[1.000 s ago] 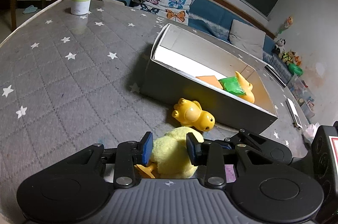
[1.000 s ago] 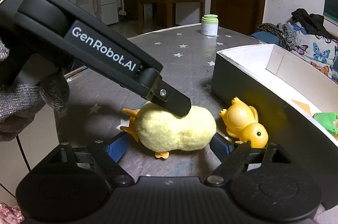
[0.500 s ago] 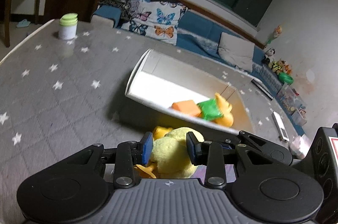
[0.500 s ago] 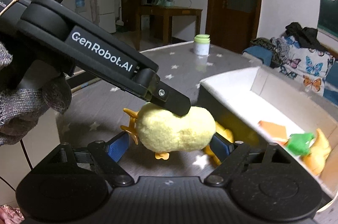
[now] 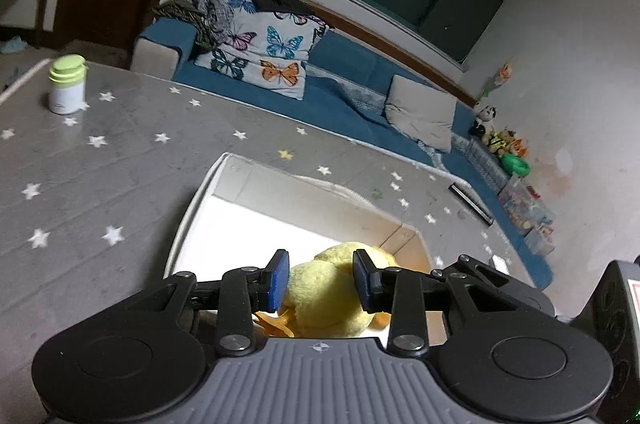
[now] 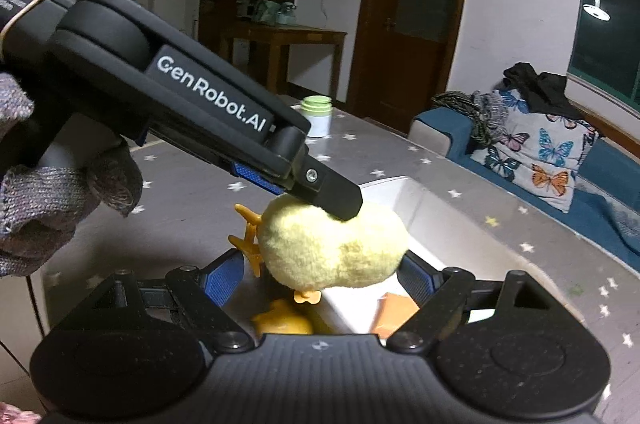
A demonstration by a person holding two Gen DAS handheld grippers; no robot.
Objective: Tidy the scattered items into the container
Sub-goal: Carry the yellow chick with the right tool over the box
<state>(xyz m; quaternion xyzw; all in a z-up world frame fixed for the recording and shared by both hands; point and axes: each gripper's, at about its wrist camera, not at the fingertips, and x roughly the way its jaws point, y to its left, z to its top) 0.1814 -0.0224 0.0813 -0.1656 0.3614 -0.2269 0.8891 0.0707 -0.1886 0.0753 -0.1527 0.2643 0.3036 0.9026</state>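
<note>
My left gripper (image 5: pixel 320 278) is shut on a fluffy yellow plush chick (image 5: pixel 326 298) and holds it in the air over the near rim of the white-lined box (image 5: pixel 192 212). In the right wrist view the left gripper's finger (image 6: pixel 328 196) presses into the chick (image 6: pixel 332 248). My right gripper (image 6: pixel 320 274) is open, its blue pads on either side of the chick without touching it. Below it lie a yellow rubber duck (image 6: pixel 282 322) outside the box and an orange block (image 6: pixel 390 310) inside the box (image 6: pixel 404 186).
A white jar with a green lid (image 5: pixel 67 84) stands at the far left corner of the grey star-patterned table (image 5: pixel 100 176); it also shows in the right wrist view (image 6: pixel 317 116). A blue sofa with cushions (image 5: pixel 360 92) runs behind the table.
Both grippers have risen and moved forward; the left one has lifted the plush chick off the table and over the box edge. The rubber duck stayed on the table.
</note>
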